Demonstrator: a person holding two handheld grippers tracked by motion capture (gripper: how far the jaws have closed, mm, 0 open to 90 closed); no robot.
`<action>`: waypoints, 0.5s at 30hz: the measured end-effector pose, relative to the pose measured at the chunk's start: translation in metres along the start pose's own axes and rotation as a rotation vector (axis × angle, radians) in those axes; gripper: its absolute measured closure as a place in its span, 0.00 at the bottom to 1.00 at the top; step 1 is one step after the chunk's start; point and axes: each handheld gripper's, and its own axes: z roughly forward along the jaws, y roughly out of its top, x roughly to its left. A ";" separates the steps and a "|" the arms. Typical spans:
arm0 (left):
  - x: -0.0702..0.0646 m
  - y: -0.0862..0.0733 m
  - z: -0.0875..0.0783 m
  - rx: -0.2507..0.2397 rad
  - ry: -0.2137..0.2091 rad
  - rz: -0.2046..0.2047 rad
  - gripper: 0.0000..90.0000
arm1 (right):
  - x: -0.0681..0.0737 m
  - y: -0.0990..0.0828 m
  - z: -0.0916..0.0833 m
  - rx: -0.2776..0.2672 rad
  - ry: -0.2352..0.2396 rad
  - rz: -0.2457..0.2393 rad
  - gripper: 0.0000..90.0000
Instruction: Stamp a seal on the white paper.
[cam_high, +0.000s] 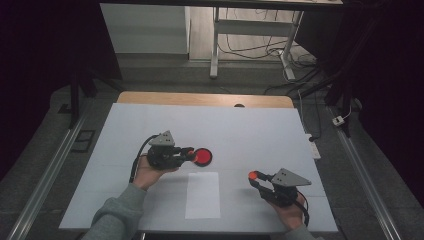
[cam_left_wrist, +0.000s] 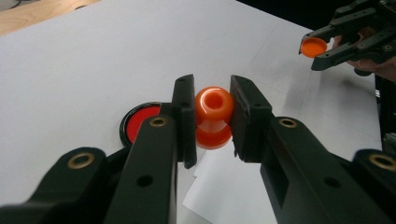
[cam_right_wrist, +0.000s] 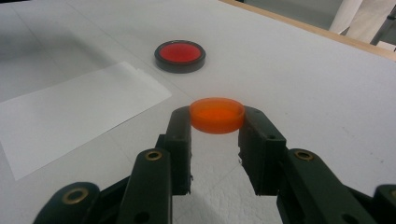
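- The left gripper (cam_left_wrist: 213, 119) is closed on a small orange bottle (cam_left_wrist: 214, 116); its open mouth faces the camera in the centre of the left gripper view.
- Just behind it, left of centre, a black dish with red inside (cam_left_wrist: 140, 123) lies on the white table (cam_left_wrist: 84, 60).
- The right gripper (cam_right_wrist: 217, 122) clamps an orange cap (cam_right_wrist: 217, 115) in the middle of the right gripper view.
- In the high view, a sheet of paper (cam_high: 202, 195) lies at lower centre, between the two hands.
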 end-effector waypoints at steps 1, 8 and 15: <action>-0.001 0.000 0.000 0.000 -0.002 0.000 0.80 | 0.000 0.000 0.000 0.001 -0.001 -0.001 0.72; -0.005 -0.003 0.001 0.015 -0.015 0.011 0.80 | 0.000 0.000 0.000 -0.001 0.000 0.001 0.72; -0.008 -0.005 0.003 0.018 -0.023 0.021 0.80 | -0.001 0.000 0.000 0.001 -0.001 0.001 0.72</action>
